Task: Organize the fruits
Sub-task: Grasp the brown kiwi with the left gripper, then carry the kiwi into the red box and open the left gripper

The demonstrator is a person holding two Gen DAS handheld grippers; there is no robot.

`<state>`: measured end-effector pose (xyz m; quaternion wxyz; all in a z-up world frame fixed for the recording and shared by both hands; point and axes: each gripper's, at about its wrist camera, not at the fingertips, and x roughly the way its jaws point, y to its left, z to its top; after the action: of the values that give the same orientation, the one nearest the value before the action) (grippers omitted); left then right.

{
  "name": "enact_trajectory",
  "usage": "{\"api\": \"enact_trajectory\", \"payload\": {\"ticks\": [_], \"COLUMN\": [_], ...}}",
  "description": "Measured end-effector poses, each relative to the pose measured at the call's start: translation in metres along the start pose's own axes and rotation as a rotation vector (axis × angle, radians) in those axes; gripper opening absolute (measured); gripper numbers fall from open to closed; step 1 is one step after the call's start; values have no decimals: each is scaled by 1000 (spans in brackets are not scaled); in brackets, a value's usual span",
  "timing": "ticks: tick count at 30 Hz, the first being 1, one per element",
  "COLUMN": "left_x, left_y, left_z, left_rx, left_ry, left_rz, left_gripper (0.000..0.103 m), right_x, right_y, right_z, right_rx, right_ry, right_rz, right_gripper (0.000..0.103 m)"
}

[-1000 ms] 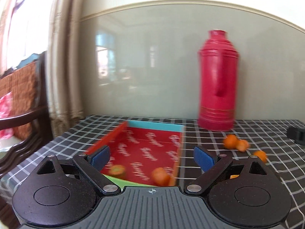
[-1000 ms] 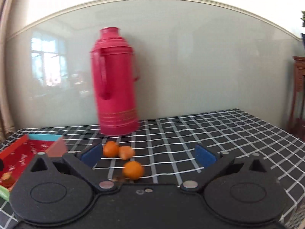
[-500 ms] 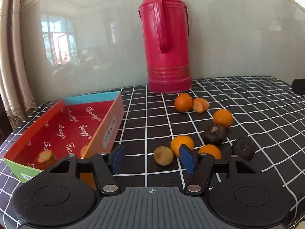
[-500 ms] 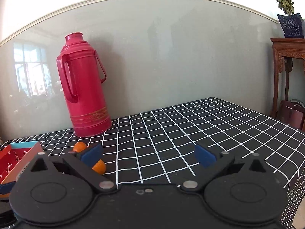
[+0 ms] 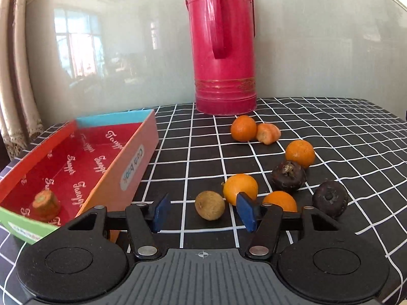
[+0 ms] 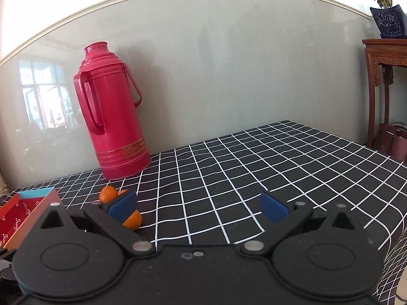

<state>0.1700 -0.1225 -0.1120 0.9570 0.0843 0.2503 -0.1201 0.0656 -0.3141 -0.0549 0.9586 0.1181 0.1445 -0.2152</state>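
In the left wrist view a red cardboard box (image 5: pixel 142 152) lies at the left with a carrot stub (image 5: pixel 45 204) inside. My left gripper (image 5: pixel 203 214) is open, low over the cloth, with a brownish round fruit (image 5: pixel 209 205) just ahead between its fingers. Several oranges (image 5: pixel 240 188) and two dark fruits (image 5: pixel 288 176) lie to the right. A carrot piece (image 5: pixel 267 133) lies by the far orange (image 5: pixel 243 128). My right gripper (image 6: pixel 198 204) is open and empty over bare cloth; two oranges (image 6: pixel 108 193) and the box (image 6: pixel 38 203) show at its left.
A tall red thermos (image 5: pixel 223 45) stands at the back by the wall, also in the right wrist view (image 6: pixel 114 111). The table has a black checked cloth (image 6: pixel 254 167). A wooden stand with a potted plant (image 6: pixel 386 58) is beyond the table's right edge.
My left gripper swung right from over the box to the loose fruits, narrowed its jaws and came closer to the brownish fruit. My right gripper turned right, away from the oranges.
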Motion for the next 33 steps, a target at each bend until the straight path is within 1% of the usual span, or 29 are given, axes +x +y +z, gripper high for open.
{"api": "enact_trajectory", "payload": {"ticks": [2, 3, 4, 5, 6, 7, 8, 15, 16, 17, 22, 25, 28, 30, 33], "left_x": [-6, -6, -3, 0, 5, 8, 11, 20, 20, 20, 14, 3, -9, -15, -21], "left_y": [1, 2, 2, 3, 3, 3, 4, 0, 0, -1, -3, 0, 7, 16, 36], "left_z": [0, 0, 0, -1, -2, -2, -2, 0, 0, 0, -1, 2, 7, 10, 14], "left_rx": [15, 20, 22, 21, 19, 15, 8, -2, -5, -7, 0, 13, 13, -12, -71], "left_ry": [-28, -30, -17, 3, 23, 41, 50, 45, 45, 45, 31, -33, -101, -130, -154], "left_rz": [23, 22, 15, 10, 5, -2, -5, 9, 9, 5, 20, 64, 132, 174, 243], "left_gripper": [59, 59, 59, 56, 44, 34, 33, 32, 30, 29, 28, 28, 28, 28, 28], "right_x": [1, 2, 2, 3, 3, 2, 2, 0, 1, 0, 1, 1, 1, 1, 2], "right_y": [0, 0, 0, 0, 1, 2, 3, 6, 5, 5, 3, 4, 6, 8, 12], "right_z": [-1, -1, -1, -1, -1, -1, -1, -3, -3, -3, -2, -2, -3, -4, -5], "right_rx": [2, 8, 14, 18, 21, 23, 24, 2, 1, 2, 2, -3, -10, -17, -24], "right_ry": [9, 13, 16, 18, 21, 21, 18, 21, 21, 21, 17, 18, 20, 18, 22], "right_rz": [1, 5, 9, 12, 15, 19, 24, 40, 39, 36, 9, 9, 8, 7, 14], "right_gripper": [97, 97, 97, 97, 97, 97, 97, 97, 97, 97, 97, 97, 97, 97, 97]}}
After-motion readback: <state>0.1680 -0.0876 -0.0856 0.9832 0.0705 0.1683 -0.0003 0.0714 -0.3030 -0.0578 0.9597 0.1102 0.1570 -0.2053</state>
